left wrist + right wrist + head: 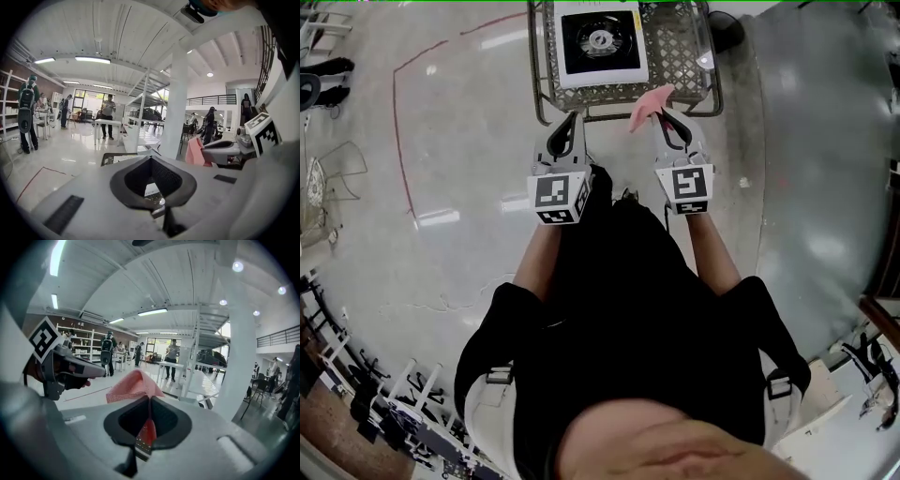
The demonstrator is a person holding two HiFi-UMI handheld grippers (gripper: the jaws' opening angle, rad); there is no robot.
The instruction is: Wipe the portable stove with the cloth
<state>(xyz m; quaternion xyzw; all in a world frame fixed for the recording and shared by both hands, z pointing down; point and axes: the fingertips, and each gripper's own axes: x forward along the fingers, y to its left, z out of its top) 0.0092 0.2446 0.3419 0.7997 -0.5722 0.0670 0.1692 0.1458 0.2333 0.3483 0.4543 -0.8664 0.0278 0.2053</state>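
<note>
Pink cloth point(649, 101) is clamped in the closed jaws of the right gripper point(664, 117). The left gripper point(571, 120) is closed on nothing. The portable stove point(600, 42) sits farther off on a wire rack point(680, 52), not yet touched. Probable step: approach. The next move calls for carrying the cloth forward and down onto the stove top.

You get bright, even light: ceiling tubes point(93, 59) glare at 11 o'clock, the floor point(441, 122) shines, fisheye warps edges.
</note>
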